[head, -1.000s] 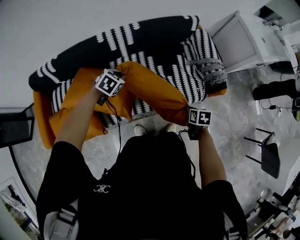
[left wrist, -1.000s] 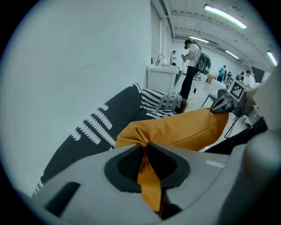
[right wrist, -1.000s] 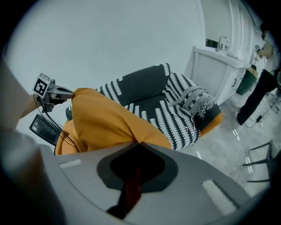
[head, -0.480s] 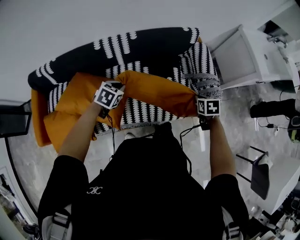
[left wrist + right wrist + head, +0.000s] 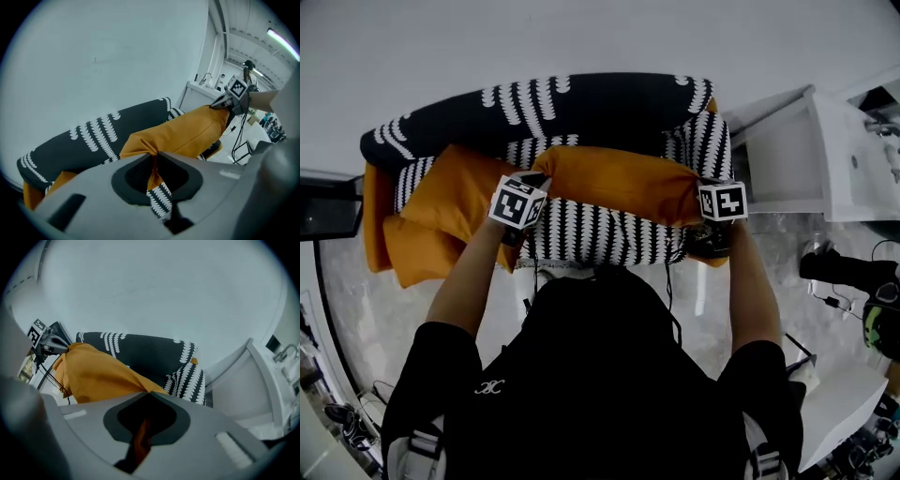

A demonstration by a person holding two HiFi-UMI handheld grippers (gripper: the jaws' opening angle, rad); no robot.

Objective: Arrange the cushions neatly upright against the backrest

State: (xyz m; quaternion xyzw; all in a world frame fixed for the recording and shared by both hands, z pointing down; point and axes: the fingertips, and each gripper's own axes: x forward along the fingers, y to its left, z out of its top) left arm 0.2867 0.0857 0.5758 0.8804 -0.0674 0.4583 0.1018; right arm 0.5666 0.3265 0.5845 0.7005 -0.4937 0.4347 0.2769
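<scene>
1. Pale wall (image 5: 581, 37) up top, marbled floor (image 5: 356, 300) below, and against that wall sits the sofa (image 5: 581, 103). It wears a black-and-white patterned cover, with orange showing at both ends.
2. A white cabinet (image 5: 797, 150) stands just beside the sofa's right arm.
3. The sofa is the holder here, and two cushions are on it. The orange cushion (image 5: 619, 183) is strung lengthways between the two grippers, above the seat and in front of the backrest. Whether it touches the backrest cannot be told.
4. The second orange cushion (image 5: 441, 202) lies slumped at the left end of the seat, near the left arm, and spills over the front edge.
5. Left gripper (image 5: 153, 159): the jaws are pinched nearly together on the orange cushion's left corner, with bunched fabric caught between the pads.
6. Right gripper (image 5: 146, 397): the jaws are clamped tight on the opposite corner, and a thin strip of orange cloth runs down between them.
7. Edges now: the held cushion's right end sits close to the sofa's right arm, and its left end overlaps the slumped cushion.
8. Patterned seat shows under the span between the grippers, and the dark top of the backrest runs uncovered behind it.
9. The person stands tight against the seat's front edge, arms reaching out on either side.
</scene>
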